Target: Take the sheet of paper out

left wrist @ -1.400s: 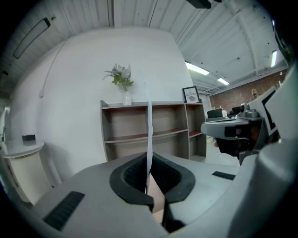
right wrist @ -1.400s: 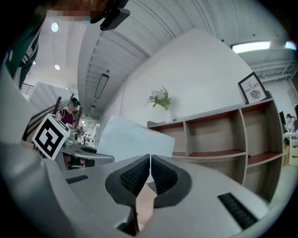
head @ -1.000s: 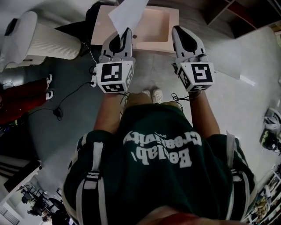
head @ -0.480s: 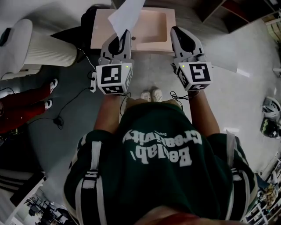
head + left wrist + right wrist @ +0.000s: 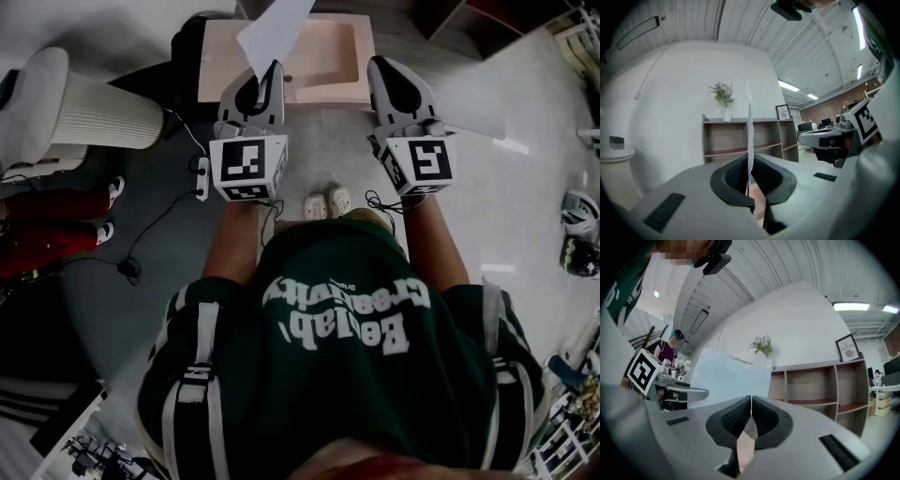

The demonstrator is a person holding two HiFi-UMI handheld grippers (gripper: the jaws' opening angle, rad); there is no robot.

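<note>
Left gripper [image 5: 273, 67] [image 5: 749, 172]: it is held level, and its jaws are clamped on the lower edge of the sheet of paper [image 5: 274, 31].
Sheet of paper: it is gripped between the left gripper's pads and rises from the jaw tips. It is seen edge-on [image 5: 749, 123] along those jaws and as a broad pale face [image 5: 727, 379] from the right gripper's side.
Right gripper [image 5: 379, 66] [image 5: 751, 405]: it is held level beside the left one, its jaws are pressed together, and nothing is held between them.
Pink tray [image 5: 323, 92]: it is seen on the floor just beyond both grippers' tips, partly covered by the sheet.
Shelf unit [image 5: 736, 138] [image 5: 820, 385]: it is seen straight ahead of both grippers, against a white wall.
Vase of flowers [image 5: 723, 96] [image 5: 762, 348]: it is set on top of the shelf unit.
Shoes [image 5: 326, 202]: they are seen below and between the two grippers.
</note>
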